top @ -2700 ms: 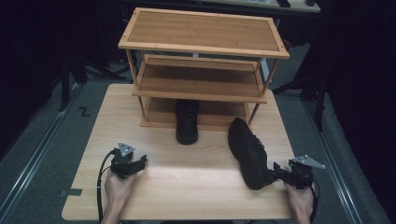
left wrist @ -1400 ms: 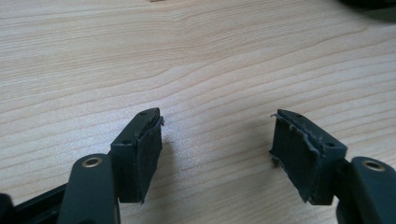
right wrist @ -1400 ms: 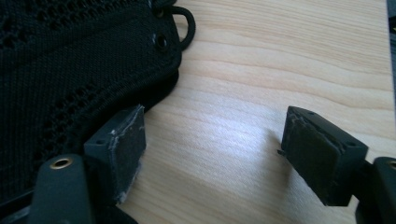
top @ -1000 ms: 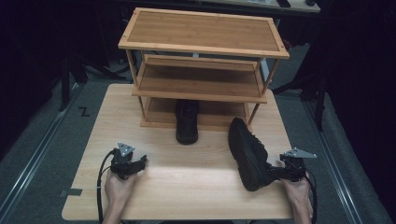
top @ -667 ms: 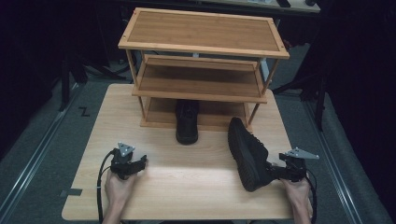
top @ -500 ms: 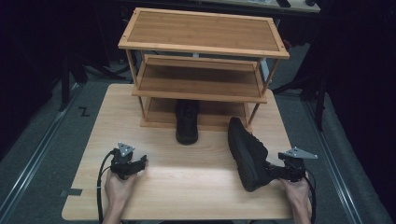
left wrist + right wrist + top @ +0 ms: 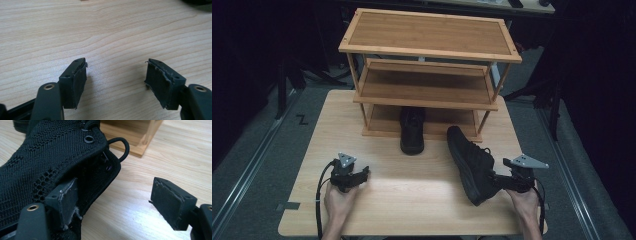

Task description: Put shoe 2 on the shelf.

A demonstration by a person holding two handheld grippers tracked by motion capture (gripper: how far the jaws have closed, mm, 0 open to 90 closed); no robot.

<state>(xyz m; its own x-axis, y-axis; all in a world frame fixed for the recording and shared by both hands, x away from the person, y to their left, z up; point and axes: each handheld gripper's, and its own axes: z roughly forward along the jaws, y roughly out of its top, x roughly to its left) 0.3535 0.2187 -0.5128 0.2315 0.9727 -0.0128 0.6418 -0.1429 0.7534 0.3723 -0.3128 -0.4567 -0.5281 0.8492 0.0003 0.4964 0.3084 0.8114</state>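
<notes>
Pale woodgrain covers the counter [image 7: 412,200], with dark floor around it. As landmark, a three-tier wooden shoe rack [image 7: 427,75] stands at the far edge. One black knit shoe [image 7: 472,165] lies in front of the rack's right leg, laces loose. Its mate [image 7: 412,131] sits half under the bottom shelf. Beside the first shoe's heel, the right claw [image 7: 120,205] is spread, one pad against the knit. Far left of the rack's front, the left claw [image 7: 117,80] gapes over bare wood.

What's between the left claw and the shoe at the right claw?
Bare tabletop. In the high view nothing lies between the left claw and the shoe; the second shoe sits farther back by the rack.
</notes>
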